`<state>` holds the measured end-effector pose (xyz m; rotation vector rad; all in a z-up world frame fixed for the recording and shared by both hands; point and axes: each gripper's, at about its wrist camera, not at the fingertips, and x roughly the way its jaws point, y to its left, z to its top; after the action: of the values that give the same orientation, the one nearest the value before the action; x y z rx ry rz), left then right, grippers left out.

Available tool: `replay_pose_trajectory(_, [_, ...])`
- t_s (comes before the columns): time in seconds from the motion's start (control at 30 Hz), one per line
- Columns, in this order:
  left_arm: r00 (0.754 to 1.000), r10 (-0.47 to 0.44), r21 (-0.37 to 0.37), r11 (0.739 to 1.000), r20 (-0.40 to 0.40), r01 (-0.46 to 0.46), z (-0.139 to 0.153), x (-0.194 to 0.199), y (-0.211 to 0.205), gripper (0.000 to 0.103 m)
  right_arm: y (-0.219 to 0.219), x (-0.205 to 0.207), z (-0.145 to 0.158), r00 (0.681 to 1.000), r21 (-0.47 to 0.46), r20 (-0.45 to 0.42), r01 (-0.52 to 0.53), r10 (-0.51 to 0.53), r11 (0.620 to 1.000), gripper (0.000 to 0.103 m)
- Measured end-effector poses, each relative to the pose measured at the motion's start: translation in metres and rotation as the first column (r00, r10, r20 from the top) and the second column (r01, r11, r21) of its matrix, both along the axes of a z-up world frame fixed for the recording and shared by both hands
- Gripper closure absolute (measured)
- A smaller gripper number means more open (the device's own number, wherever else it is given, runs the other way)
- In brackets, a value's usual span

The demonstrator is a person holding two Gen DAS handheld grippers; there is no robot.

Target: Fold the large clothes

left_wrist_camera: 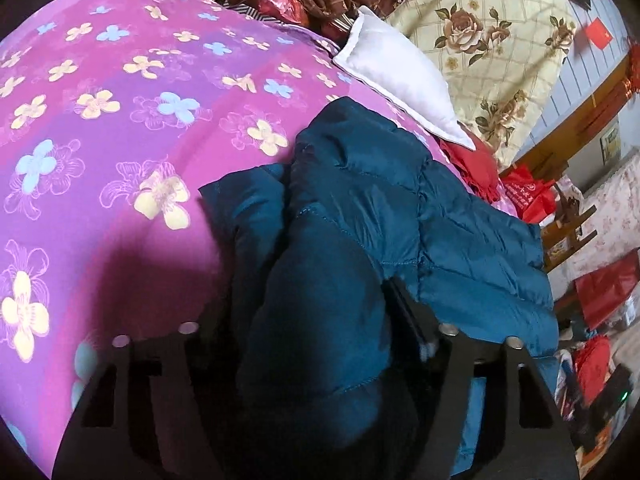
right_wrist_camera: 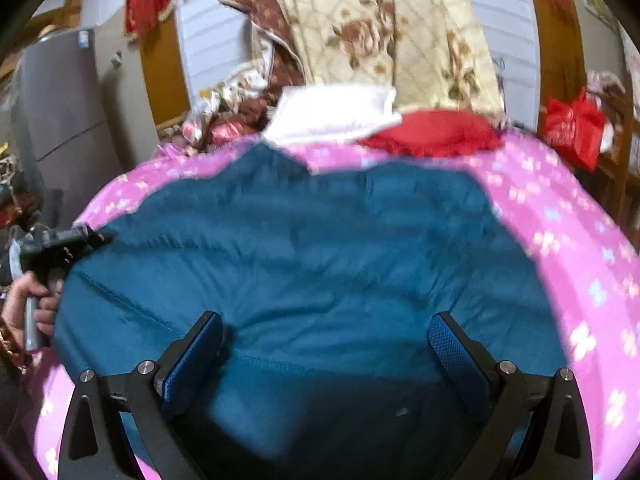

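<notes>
Item: teal quilted down jacket [right_wrist_camera: 320,248], lying spread on a pink bedsheet with pale flower print [left_wrist_camera: 100,128].

Left gripper [left_wrist_camera: 312,344]: black fingers set either side of a bunched, puffy fold of the jacket, which fills the gap between them; the fold looks held, fingertips largely buried in the fabric.

Right gripper [right_wrist_camera: 326,340]: blue-padded fingers [right_wrist_camera: 456,352] spread wide, holding nothing, above the jacket's near part; contact cannot be told.

White pillow [right_wrist_camera: 332,116] and red cloth [right_wrist_camera: 432,132] lie beyond the jacket.

Left tool [left_wrist_camera: 316,344] clamps teal jacket [left_wrist_camera: 360,208] on pink bedspread [left_wrist_camera: 120,120].
</notes>
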<state>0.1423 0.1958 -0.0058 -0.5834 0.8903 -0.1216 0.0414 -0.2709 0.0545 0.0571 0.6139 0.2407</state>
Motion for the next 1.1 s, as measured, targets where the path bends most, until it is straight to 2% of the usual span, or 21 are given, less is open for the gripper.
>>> replay_pose_trajectory(0.07, [1.000,0.004,0.014,1.000,0.002,-0.004,0.000,0.000,-0.001,0.041,-0.039,0.009,0.009,0.997,0.041,-0.020,0.077,-0.076,0.996,0.000])
replay_pose_trajectory(0.1, [1.000,0.005,0.022,1.000,0.000,-0.005,0.001,0.001,-0.003,0.041,-0.057,0.018,0.007,0.994,0.068,-0.063,0.099,-0.095,0.993,0.000])
replay_pose_trajectory(0.13, [1.000,0.007,0.029,1.000,-0.002,-0.007,0.001,0.002,-0.004,0.041,-0.078,0.037,-0.001,0.981,0.077,-0.170,0.107,-0.093,0.991,0.000])
replay_pose_trajectory(0.17, [1.000,0.009,0.033,0.999,-0.004,-0.009,0.000,0.001,-0.004,0.040,-0.088,0.052,-0.009,0.965,0.054,-0.252,0.089,-0.073,0.995,0.000])
replay_pose_trajectory(0.23, [1.000,0.011,0.041,0.999,-0.006,-0.011,0.000,0.002,-0.005,0.038,-0.097,0.073,-0.022,0.944,0.013,-0.331,0.018,-0.012,1.000,0.000])
replay_pose_trajectory(0.3, [1.000,0.011,0.042,0.999,-0.007,-0.011,0.000,0.003,-0.005,0.037,-0.101,0.087,-0.036,0.921,0.026,-0.384,-0.061,0.066,0.998,0.000])
replay_pose_trajectory(0.37, [1.000,0.011,0.044,0.999,-0.007,-0.011,0.001,0.003,-0.005,0.037,-0.110,0.097,-0.048,0.904,0.102,-0.408,-0.092,0.126,0.991,0.000])
replay_pose_trajectory(0.43, [1.000,0.012,0.049,0.999,-0.009,-0.012,0.001,0.004,-0.006,0.036,-0.128,0.106,-0.063,0.886,0.223,-0.437,-0.060,0.154,0.973,0.000])
replay_pose_trajectory(0.47, [1.000,0.013,0.052,0.999,-0.008,-0.013,0.001,0.004,-0.006,0.035,-0.136,0.108,-0.069,0.886,0.286,-0.431,-0.045,0.171,0.957,0.000])
replay_pose_trajectory(0.53, [1.000,0.016,0.063,0.998,-0.007,-0.015,0.000,0.005,-0.007,0.034,-0.136,0.107,-0.070,0.908,0.295,-0.387,-0.046,0.163,0.954,0.000])
replay_pose_trajectory(0.63, [1.000,0.021,0.089,0.996,-0.007,-0.021,0.000,0.006,-0.009,0.033,-0.135,0.112,-0.070,0.910,0.349,-0.350,-0.095,0.223,0.932,0.001])
replay_pose_trajectory(0.67, [1.000,0.022,0.100,0.995,-0.007,-0.021,0.001,0.006,-0.011,0.033,-0.132,0.113,-0.072,0.901,0.380,-0.335,-0.138,0.275,0.914,0.006])
replay_pose_trajectory(0.7, [1.000,0.022,0.107,0.994,-0.008,-0.021,0.001,0.007,-0.011,0.033,-0.129,0.113,-0.073,0.896,0.388,-0.331,-0.157,0.296,0.908,0.020])
replay_pose_trajectory(0.77, [1.000,0.020,0.106,0.994,-0.004,-0.019,0.001,0.006,-0.012,0.040,-0.127,0.113,-0.074,0.893,0.392,-0.313,-0.188,0.323,0.900,0.029])
replay_pose_trajectory(0.8, [1.000,0.019,0.108,0.994,0.001,-0.019,0.002,0.005,-0.012,0.048,-0.126,0.110,-0.075,0.896,0.396,-0.297,-0.200,0.331,0.896,0.037])
replay_pose_trajectory(0.83, [1.000,0.022,0.113,0.993,0.004,-0.023,0.004,0.004,-0.013,0.060,-0.125,0.106,-0.073,0.904,0.381,-0.279,-0.206,0.325,0.901,0.045])
replay_pose_trajectory(0.87, [1.000,0.021,0.123,0.992,0.011,-0.023,0.007,0.003,-0.015,0.066,-0.123,0.101,-0.069,0.914,0.360,-0.248,-0.222,0.322,0.906,0.051])
replay_pose_trajectory(0.93, [0.999,0.013,0.191,0.981,0.037,-0.020,0.021,-0.003,-0.025,0.083,-0.114,0.087,-0.053,0.940,0.264,-0.191,-0.227,0.282,0.937,0.070])
replay_pose_trajectory(1.0, [0.998,0.019,0.240,0.970,0.066,-0.034,0.035,-0.010,-0.034,0.087,-0.105,0.075,-0.036,0.956,0.175,-0.155,-0.221,0.248,0.959,0.077])
replay_pose_trajectory(1.1, [0.991,0.030,0.205,0.977,0.130,-0.056,0.061,-0.025,-0.035,0.089,-0.103,0.060,-0.004,0.970,0.119,-0.112,-0.204,0.217,0.972,0.081])
